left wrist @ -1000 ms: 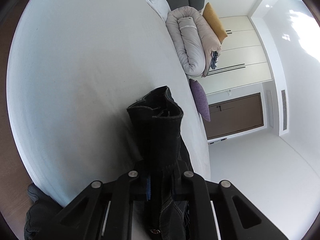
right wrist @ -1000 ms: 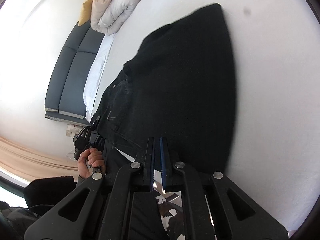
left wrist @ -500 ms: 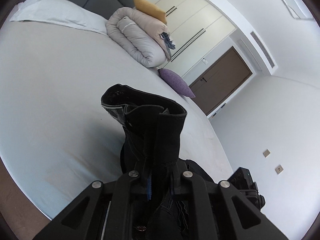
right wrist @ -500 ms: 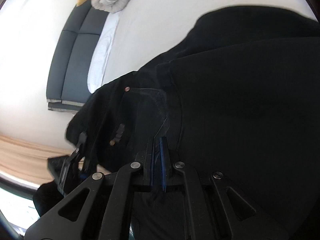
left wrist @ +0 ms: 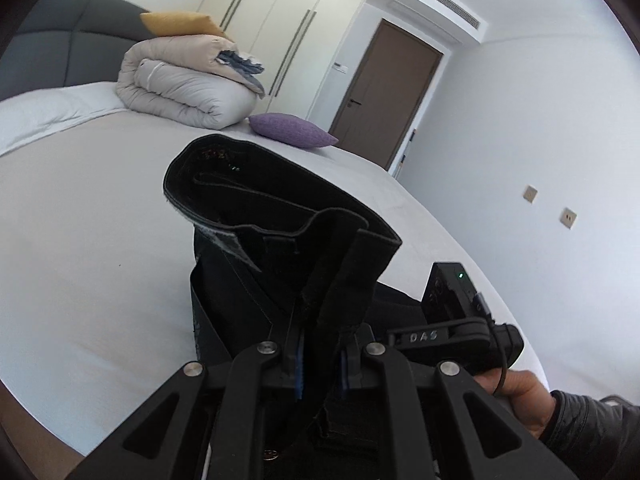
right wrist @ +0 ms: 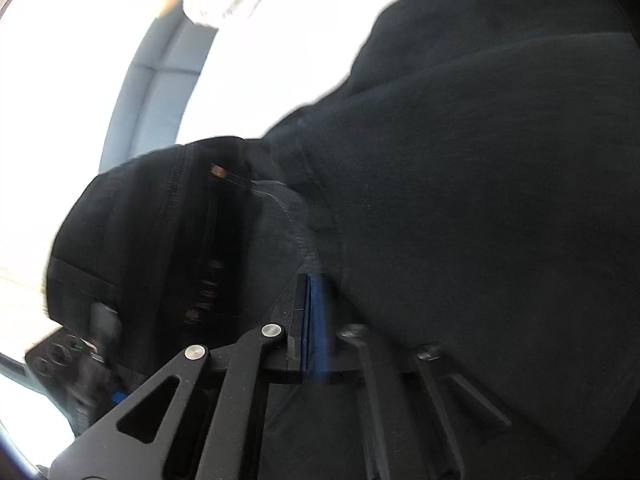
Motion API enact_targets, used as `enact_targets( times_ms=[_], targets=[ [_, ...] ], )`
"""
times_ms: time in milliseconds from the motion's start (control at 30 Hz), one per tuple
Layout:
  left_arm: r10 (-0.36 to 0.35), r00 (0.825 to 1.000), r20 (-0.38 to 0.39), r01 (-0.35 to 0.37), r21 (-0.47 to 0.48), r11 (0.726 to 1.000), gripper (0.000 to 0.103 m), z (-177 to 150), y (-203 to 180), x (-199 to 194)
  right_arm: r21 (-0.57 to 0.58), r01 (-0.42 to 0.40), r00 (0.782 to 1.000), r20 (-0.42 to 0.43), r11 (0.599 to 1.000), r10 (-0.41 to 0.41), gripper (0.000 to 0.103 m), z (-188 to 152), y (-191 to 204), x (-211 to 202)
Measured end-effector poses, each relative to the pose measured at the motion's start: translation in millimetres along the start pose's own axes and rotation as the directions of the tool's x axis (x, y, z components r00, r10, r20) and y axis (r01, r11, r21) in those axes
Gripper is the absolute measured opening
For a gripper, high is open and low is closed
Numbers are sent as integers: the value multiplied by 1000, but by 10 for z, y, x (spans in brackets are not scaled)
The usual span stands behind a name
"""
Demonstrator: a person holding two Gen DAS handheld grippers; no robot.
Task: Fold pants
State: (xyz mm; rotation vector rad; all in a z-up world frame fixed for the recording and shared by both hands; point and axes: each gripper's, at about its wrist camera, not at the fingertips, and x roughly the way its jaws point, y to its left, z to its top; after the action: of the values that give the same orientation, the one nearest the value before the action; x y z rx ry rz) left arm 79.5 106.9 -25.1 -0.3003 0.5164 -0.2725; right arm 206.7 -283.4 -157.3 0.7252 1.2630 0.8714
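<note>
The black pants (left wrist: 280, 216) hang from my left gripper (left wrist: 320, 320), which is shut on the waistband and holds it up over the white bed (left wrist: 80, 220). The waistband folds open above the fingers. In the right wrist view the pants (right wrist: 460, 200) fill most of the picture, blurred. My right gripper (right wrist: 320, 280) sits low against the dark fabric near a seam. Its jaws are opening, and cloth lies over the tips without being pinched. The right gripper's body (left wrist: 452, 320) and the hand (left wrist: 516, 392) holding it show beside the pants in the left wrist view.
A rolled beige duvet (left wrist: 188, 88) with a yellow cushion (left wrist: 180, 24) on top lies at the head of the bed by the dark headboard (left wrist: 48, 40). A purple pillow (left wrist: 292, 130) rests beside it. White wardrobes and a brown door (left wrist: 384, 96) stand behind.
My left gripper has risen and rolled upright with the waistband. My right gripper has moved in close over the pants, and its jaws have started to part.
</note>
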Motion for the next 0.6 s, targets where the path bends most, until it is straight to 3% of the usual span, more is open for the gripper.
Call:
enact_targets(
  times_ms=[33,100,167,333,467,600],
  targets=[
    [0,1000,-9,0,33,999,12,-18,-91,19,-2,-29,998,51,1000,29,19,-21,-18,-163],
    [3,999,-32,0,99,995,12,-70,-266,75,19,-102,987,126,995,99,62,-64,-86,-463],
    [14,998,-59,-4,160,987,12,-131,-443,160,61,-171,968,199,983,156,80,-80,-185,-793],
    [51,991,-126,-8,323,946,12,-343,-844,370,49,-207,960,205,977,193,84,-85,-272,-1277],
    [63,979,-192,28,437,899,12,-630,-1165,543,56,-175,971,173,983,163,85,-218,-295,-1278],
    [107,972,-210,35,578,815,12,-945,-1475,607,70,-141,978,164,988,128,85,-264,-346,-1278]
  ],
)
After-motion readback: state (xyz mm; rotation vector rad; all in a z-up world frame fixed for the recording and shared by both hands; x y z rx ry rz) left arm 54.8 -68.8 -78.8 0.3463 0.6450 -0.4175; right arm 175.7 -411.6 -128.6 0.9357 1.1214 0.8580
